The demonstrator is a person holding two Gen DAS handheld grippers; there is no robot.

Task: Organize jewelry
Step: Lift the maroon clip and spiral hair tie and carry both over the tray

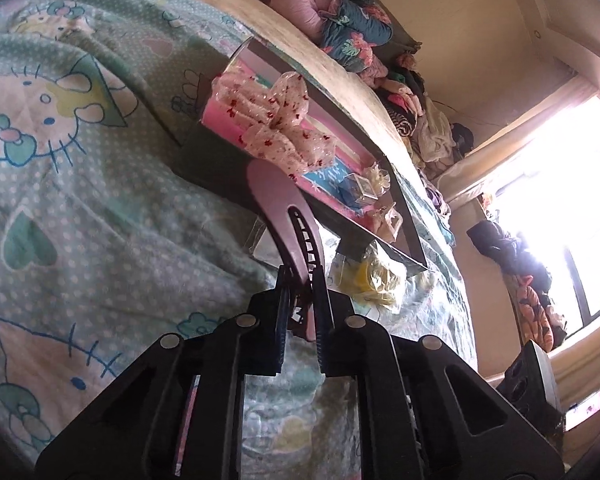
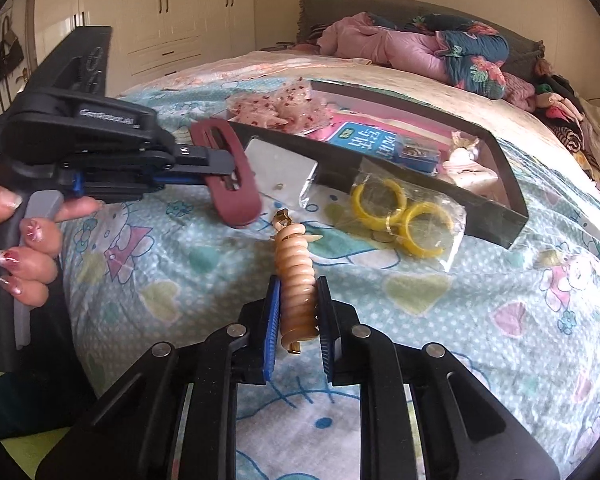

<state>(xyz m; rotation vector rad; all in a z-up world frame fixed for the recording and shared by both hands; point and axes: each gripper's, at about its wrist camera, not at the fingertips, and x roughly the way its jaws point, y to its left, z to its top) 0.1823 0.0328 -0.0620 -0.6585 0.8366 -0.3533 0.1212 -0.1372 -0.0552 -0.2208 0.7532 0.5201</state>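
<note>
My left gripper [image 1: 300,280] is shut on a maroon hair clip [image 1: 278,200] and holds it above the bedspread, just short of a dark open box [image 1: 404,220]. It also shows in the right wrist view [image 2: 224,168], with the clip [image 2: 236,196] hanging from its tips. My right gripper [image 2: 298,292] is shut on a beige spiral hair clip [image 2: 296,272], held above the bed. The box [image 2: 496,216] holds a polka-dot bow [image 2: 276,108] and small items. A clear bag of yellow hoop earrings [image 2: 400,216] lies in front of the box.
A Hello Kitty bedspread [image 2: 420,320] covers the bed. A small clear bag [image 2: 280,172] lies by the box's near wall. Piled bedding and clothes [image 2: 440,48] sit at the bed's far end. A bright window [image 1: 560,200] is at the right.
</note>
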